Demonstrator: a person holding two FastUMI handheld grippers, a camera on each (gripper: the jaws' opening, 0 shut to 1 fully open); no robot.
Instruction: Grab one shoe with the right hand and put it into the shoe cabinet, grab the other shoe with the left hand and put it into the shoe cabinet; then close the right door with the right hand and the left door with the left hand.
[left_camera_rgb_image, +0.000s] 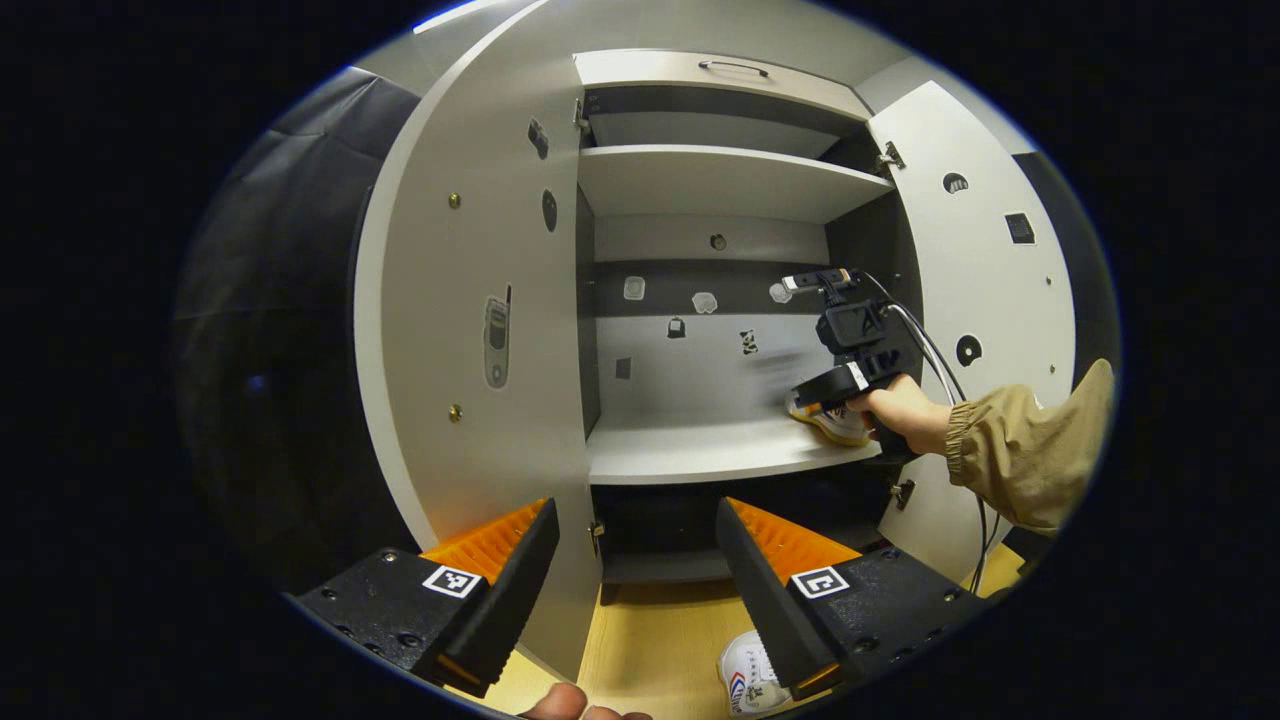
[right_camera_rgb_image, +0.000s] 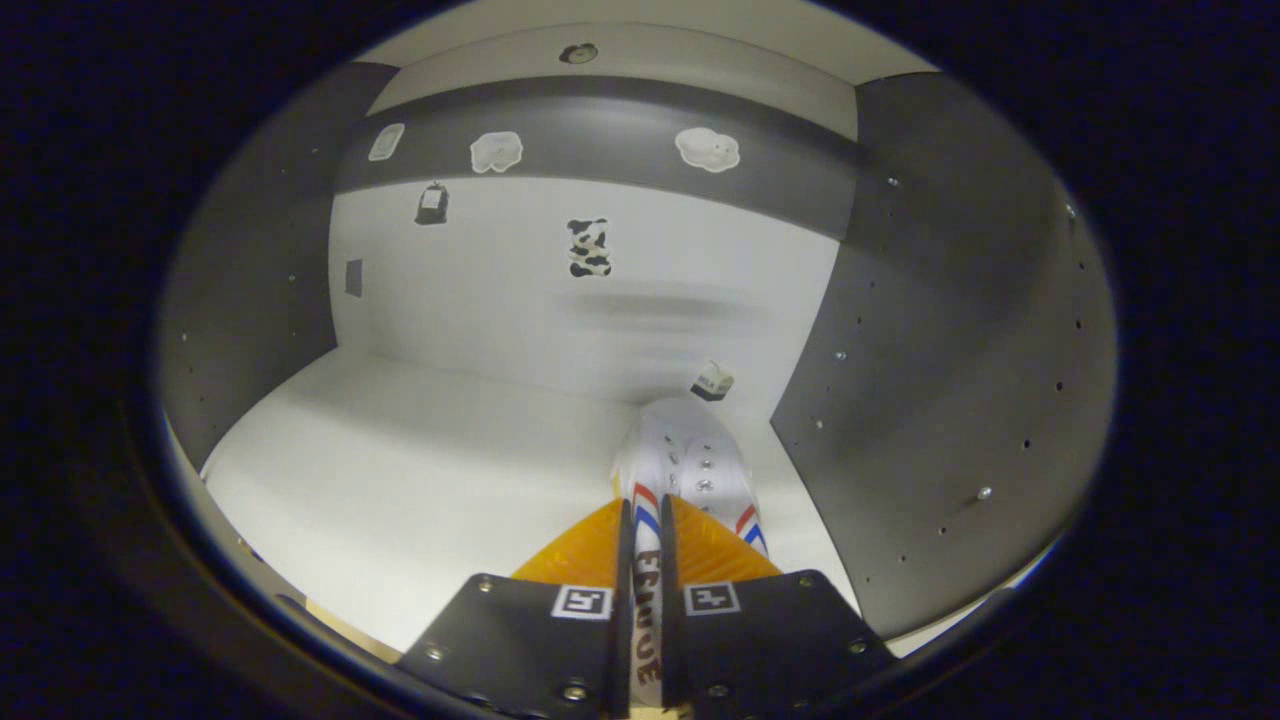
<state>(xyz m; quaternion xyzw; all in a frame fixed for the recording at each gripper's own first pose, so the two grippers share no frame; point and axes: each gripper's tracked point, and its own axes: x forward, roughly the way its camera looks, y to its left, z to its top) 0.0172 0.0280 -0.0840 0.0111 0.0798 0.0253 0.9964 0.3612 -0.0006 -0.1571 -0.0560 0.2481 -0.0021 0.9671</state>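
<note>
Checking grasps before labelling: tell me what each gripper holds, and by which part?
Right gripper: shut on white shoe, pinching its heel end. Left gripper: open, holding nothing.

Open shoe cabinet (left_camera_rgb_image: 720, 180) with one shoe going in and one on the floor

In the left gripper view, the left gripper (left_camera_rgb_image: 635, 560) hangs with its jaws wide apart, gripping nothing, in front of the left door (left_camera_rgb_image: 470, 330), which stands open like the right door (left_camera_rgb_image: 985, 300). Farther off, a hand (left_camera_rgb_image: 905, 410) in a tan sleeve (left_camera_rgb_image: 1030, 450) holds the right gripper (left_camera_rgb_image: 835, 385) at a shoe (left_camera_rgb_image: 835, 420) on the right end of the middle shelf (left_camera_rgb_image: 700, 450). Another white shoe (left_camera_rgb_image: 748, 680) lies on the wooden floor (left_camera_rgb_image: 650, 640) below.
</note>
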